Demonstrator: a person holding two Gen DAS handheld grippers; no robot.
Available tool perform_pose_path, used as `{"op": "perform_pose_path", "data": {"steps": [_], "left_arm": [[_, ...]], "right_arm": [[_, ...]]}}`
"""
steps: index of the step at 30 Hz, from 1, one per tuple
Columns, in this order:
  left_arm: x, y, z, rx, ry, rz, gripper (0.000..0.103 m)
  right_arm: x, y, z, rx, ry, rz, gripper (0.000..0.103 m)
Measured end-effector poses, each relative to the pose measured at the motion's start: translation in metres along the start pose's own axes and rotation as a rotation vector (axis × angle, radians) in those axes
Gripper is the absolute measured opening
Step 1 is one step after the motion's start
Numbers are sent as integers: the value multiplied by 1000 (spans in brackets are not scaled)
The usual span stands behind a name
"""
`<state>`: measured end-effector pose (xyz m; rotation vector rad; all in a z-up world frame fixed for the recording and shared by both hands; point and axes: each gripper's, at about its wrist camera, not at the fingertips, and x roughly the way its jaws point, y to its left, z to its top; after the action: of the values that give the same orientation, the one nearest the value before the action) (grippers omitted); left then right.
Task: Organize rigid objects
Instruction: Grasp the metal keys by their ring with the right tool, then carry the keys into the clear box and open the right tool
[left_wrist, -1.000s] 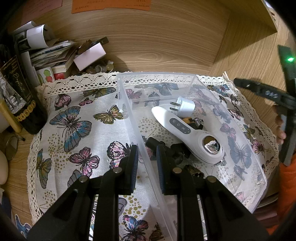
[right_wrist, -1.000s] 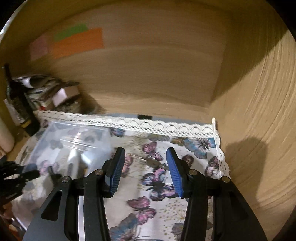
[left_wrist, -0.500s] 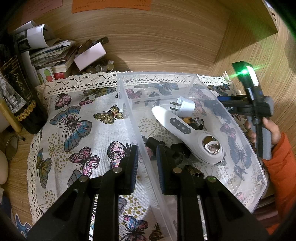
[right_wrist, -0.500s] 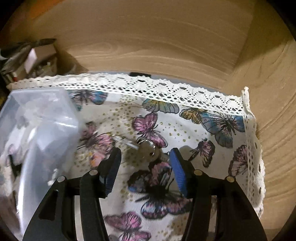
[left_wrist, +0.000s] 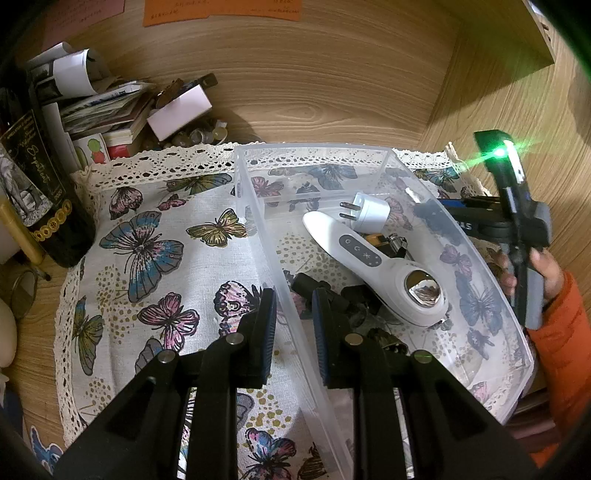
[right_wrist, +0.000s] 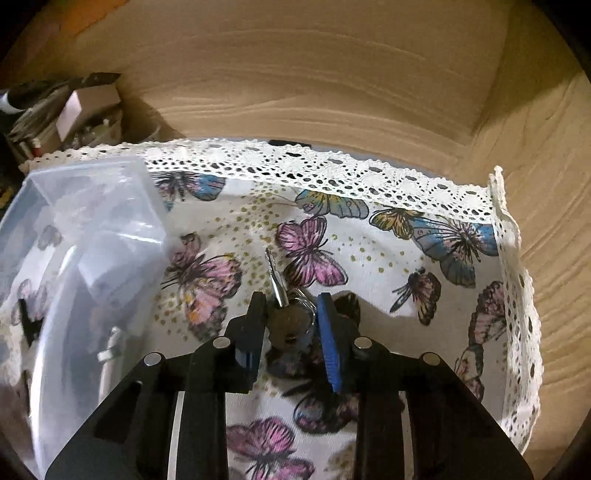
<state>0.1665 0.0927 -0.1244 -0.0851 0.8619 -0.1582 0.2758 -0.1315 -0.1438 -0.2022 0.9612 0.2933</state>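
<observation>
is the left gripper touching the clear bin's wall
Touching. The left wrist view shows the left gripper shut on the clear bin, its side wall pinched between both pads.

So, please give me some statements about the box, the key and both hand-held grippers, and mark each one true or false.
1. The left hand-held gripper straddles the wall of the clear plastic box. True.
2. The white plug adapter lies on the butterfly-patterned cloth outside the box. False: it lies inside the box.
3. The small metal key is between the closing jaws of the right hand-held gripper. True.
4. The key is already in the box. False: it lies on the cloth beside it.
</observation>
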Motion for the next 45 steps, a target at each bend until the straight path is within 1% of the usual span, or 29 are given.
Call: {"op": "perform_pose_path", "data": {"steps": [3, 8, 12, 16, 21, 25, 29, 32, 38, 41, 45], "left_arm": [[0, -1, 0, 0, 0, 1, 19], [0, -1, 0, 1, 0, 1, 19], [1, -1, 1, 2, 0, 4, 19], [1, -1, 0, 3, 0, 4, 19], [1, -1, 0, 3, 0, 4, 19], [1, 0, 0, 3, 0, 4, 19], [1, -1, 0, 2, 0, 4, 19], [1, -1, 1, 2, 0, 5, 19], [1, -2, 1, 6, -1, 12, 19], [1, -3, 1, 6, -2, 12, 19], [0, -3, 1, 6, -1, 11, 19]], "right_arm": [[-18, 4, -10, -3, -34, 6, 26], [-56, 13, -15, -6, -110, 19, 26], [-92, 22, -12, -21, -187, 41, 26], [-119, 31, -4, -43, -263, 67, 26], [-140, 50, 2, -93, -322, 105, 26], [-147, 66, 4, -124, -342, 143, 26], [-140, 79, 1, -150, -325, 183, 26], [-126, 89, 0, -174, -290, 186, 26], [-87, 98, 1, -187, -162, 198, 26], [-73, 102, 3, -209, -108, 204, 11], [-67, 104, 1, -221, -86, 187, 11]]}}
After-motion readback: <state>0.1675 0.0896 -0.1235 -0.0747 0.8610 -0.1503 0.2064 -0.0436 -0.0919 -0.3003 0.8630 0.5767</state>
